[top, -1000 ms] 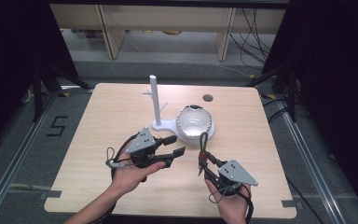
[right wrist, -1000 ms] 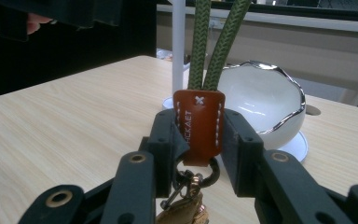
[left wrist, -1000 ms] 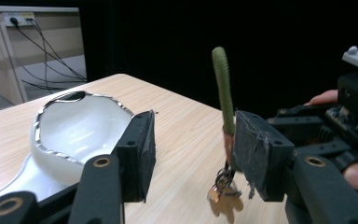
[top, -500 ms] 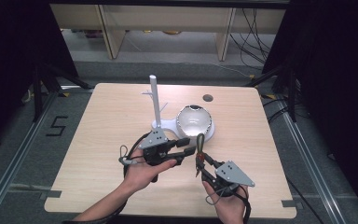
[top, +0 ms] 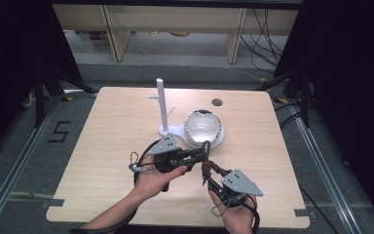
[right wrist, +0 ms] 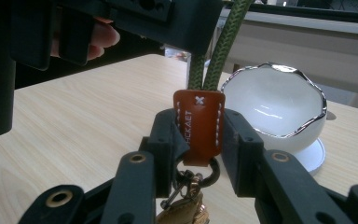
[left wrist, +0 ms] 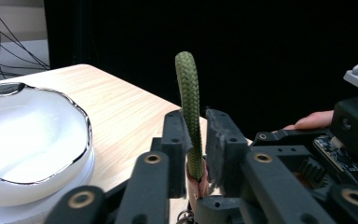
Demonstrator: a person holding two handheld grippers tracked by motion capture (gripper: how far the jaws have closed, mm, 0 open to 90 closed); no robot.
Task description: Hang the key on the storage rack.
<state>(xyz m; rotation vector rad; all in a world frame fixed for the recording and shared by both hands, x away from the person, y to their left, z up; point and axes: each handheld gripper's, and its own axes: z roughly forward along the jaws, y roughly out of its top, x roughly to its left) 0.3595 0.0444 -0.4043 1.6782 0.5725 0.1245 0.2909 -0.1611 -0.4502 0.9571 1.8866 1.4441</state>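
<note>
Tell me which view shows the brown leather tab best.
The right gripper view: the leather tab sits close and sharp, clamped by the right gripper. The left gripper view shows a sliver beneath the green cord; the high view, a speck.

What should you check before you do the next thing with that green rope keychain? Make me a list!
1. Right tool shut on the leather tab: ok.
2. Left tool, whose jaws have just been closing, pressing the green rope loop: ok.
3. Rope loop upright above the left tool: ok.
4. White stand free of the tools: ok.
5. White bowl clear of the rope: ok.
6. Key ring firmly attached: cannot tell.
</note>
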